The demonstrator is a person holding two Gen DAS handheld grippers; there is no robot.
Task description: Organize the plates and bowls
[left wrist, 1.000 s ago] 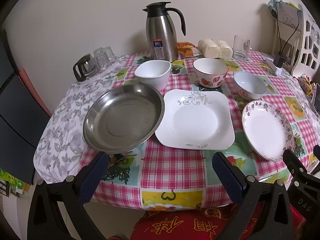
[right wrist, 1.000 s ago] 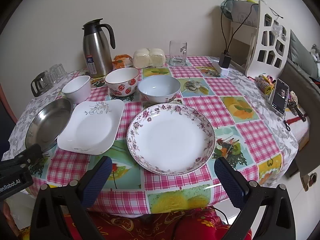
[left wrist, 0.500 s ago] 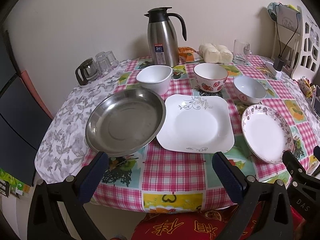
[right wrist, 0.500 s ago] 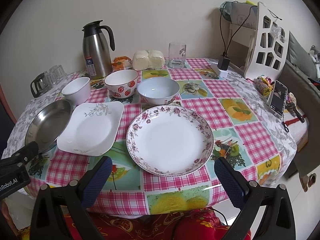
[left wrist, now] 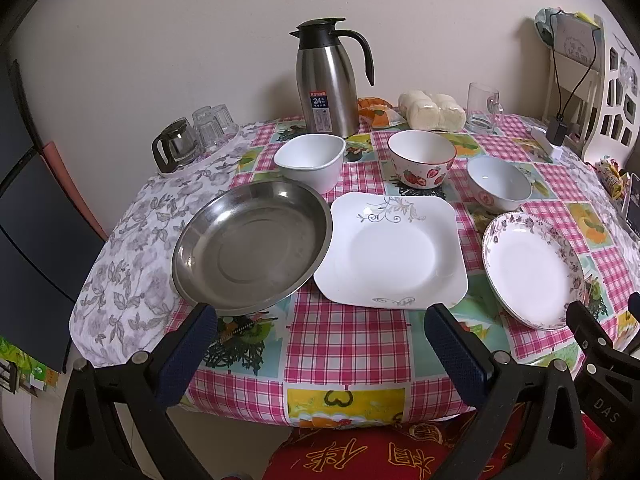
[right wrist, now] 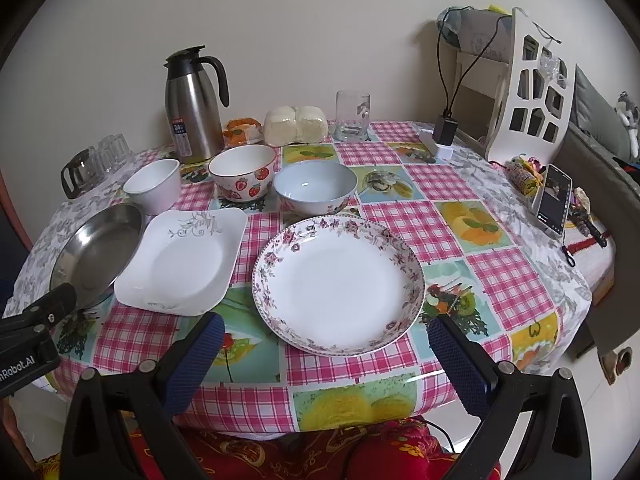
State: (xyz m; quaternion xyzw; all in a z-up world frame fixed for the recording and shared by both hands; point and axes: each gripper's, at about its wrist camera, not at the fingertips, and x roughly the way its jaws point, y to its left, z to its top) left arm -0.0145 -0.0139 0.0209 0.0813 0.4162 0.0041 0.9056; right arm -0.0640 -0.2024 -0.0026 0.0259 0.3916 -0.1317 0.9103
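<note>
Left wrist view
Left gripper point(left wrist: 320, 322): jaws spread wide, holding nothing, above the near table edge.
Steel dish point(left wrist: 252, 247): front left on the tablecloth point(left wrist: 344, 344), its rim over the square plate point(left wrist: 394, 248) edge.
White bowl point(left wrist: 310, 156): behind the steel dish, near the flask point(left wrist: 328, 80).

Right wrist view
Right gripper point(right wrist: 322, 334): jaws apart, empty, in front of the flowered plate point(right wrist: 340, 276).
Strawberry bowl point(right wrist: 242, 172): beside the pale blue bowl point(right wrist: 316, 186), both behind the plates.
</note>
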